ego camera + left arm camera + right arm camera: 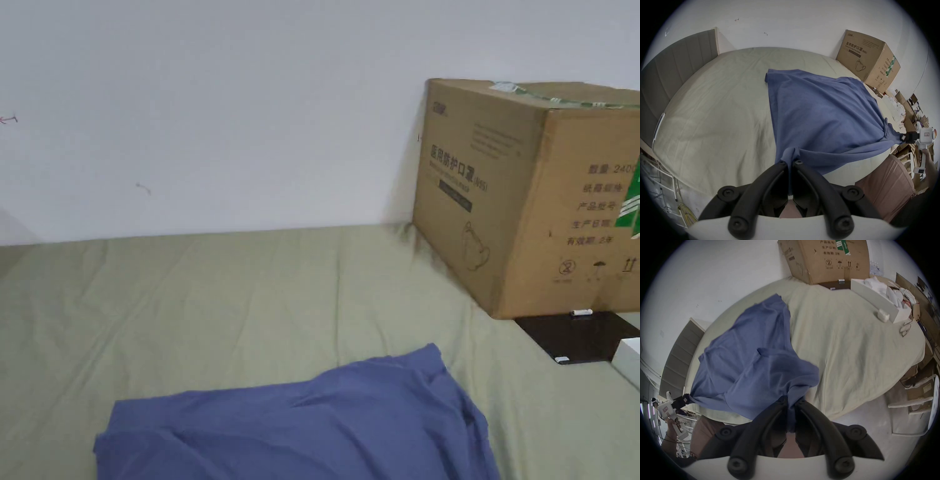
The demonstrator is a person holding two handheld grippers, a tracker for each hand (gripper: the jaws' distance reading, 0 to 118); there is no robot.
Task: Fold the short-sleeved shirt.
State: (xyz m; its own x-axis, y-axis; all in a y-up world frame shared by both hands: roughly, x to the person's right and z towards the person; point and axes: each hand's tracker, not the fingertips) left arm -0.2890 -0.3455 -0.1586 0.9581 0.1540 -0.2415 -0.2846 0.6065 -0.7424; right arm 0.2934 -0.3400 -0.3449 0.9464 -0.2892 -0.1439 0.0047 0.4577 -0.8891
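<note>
Clamped on a small gathered tuft at the near edge of the blue short-sleeved shirt (818, 113): the left gripper (790, 160), both jaws pressed together on the cloth. Clamped likewise on a thicker bunched wad of the same edge, well apart from the first: the right gripper (791, 400), with fabric pinched deep between its jaws. Stretched between the two grips and draped forward across the pale green bed sheet (713, 113), far part lying on the sheet, near edge lifted toward the bed's near side. Rumpled across the middle, with diagonal creases running toward each grip and one far corner curled over. Not yet folded, by the look of it; probably being spread flat ahead of a first fold.

Liable to go wrong in several ways from here. Could press those creases into the fold if laid down without more tension between the grips. Could slip from the left grip, slight as that tuft looks, under a sharp tug, and slide off the bed's near side. Could drag the loose sheet into ridges if hauled back across it. Could land skewed if lowered unevenly, given the thicker wad on the right. Could brush the cardboard box (531, 200) standing against the wall at the far right of the bed if flung too far forward, though well apart from it at this moment.
</note>
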